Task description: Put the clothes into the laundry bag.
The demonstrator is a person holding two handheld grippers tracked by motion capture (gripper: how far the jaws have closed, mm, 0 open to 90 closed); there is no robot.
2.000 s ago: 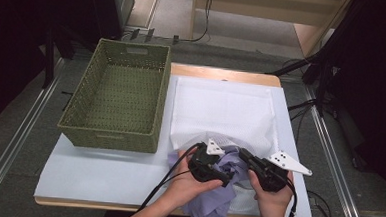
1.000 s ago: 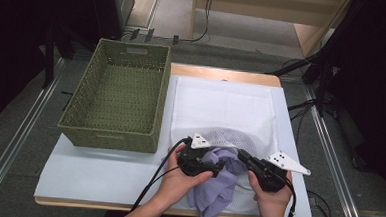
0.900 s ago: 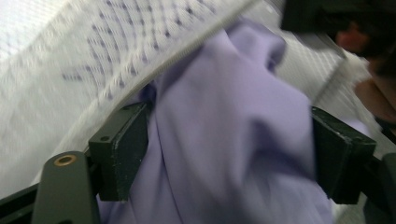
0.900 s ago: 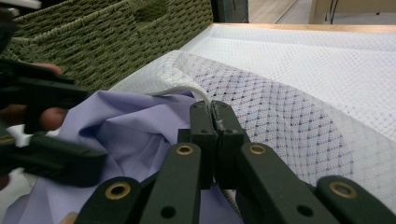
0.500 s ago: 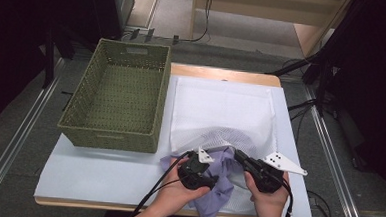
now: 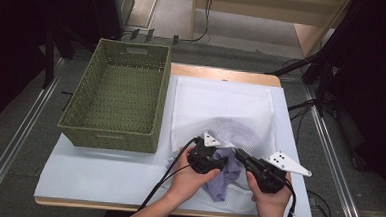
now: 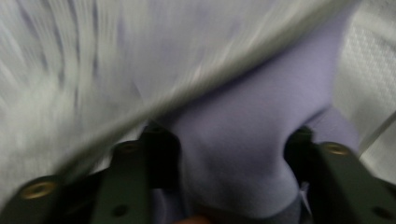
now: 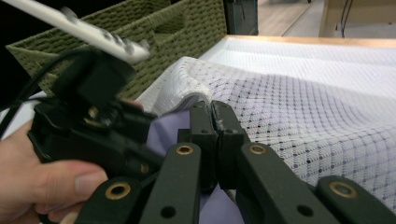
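Note:
A white mesh bag [image 6: 221, 110] lies across the table, its near edge lifted. A purple cloth [image 6: 224, 183] bunches at that edge, partly under the mesh. My left gripper [image 6: 223, 162] points right into the cloth. In the left gripper view the purple cloth [image 7: 233, 158] bulges between the jaws of my left gripper [image 7: 229, 144], under the mesh bag [image 7: 93, 70]. These jaws have just been opening and stand open around the cloth. My right gripper [image 6: 238, 154] is shut on the bag's hem. In the right gripper view, my right gripper [image 8: 212, 109] pinches the mesh bag [image 8: 303, 116] above the purple cloth [image 8: 168, 126].
A green woven basket [image 6: 109, 136] stands empty at the table's left, close beside the bag. The green woven basket [image 8: 154, 32] also rises behind the left hand. A white cover [image 6: 102, 169] spreads over the table. Cables trail from both grippers toward the near edge.
My left gripper has dipped toward the table and pushed right into the purple cloth. The right gripper has stayed where it was, still pinching the bag's edge.

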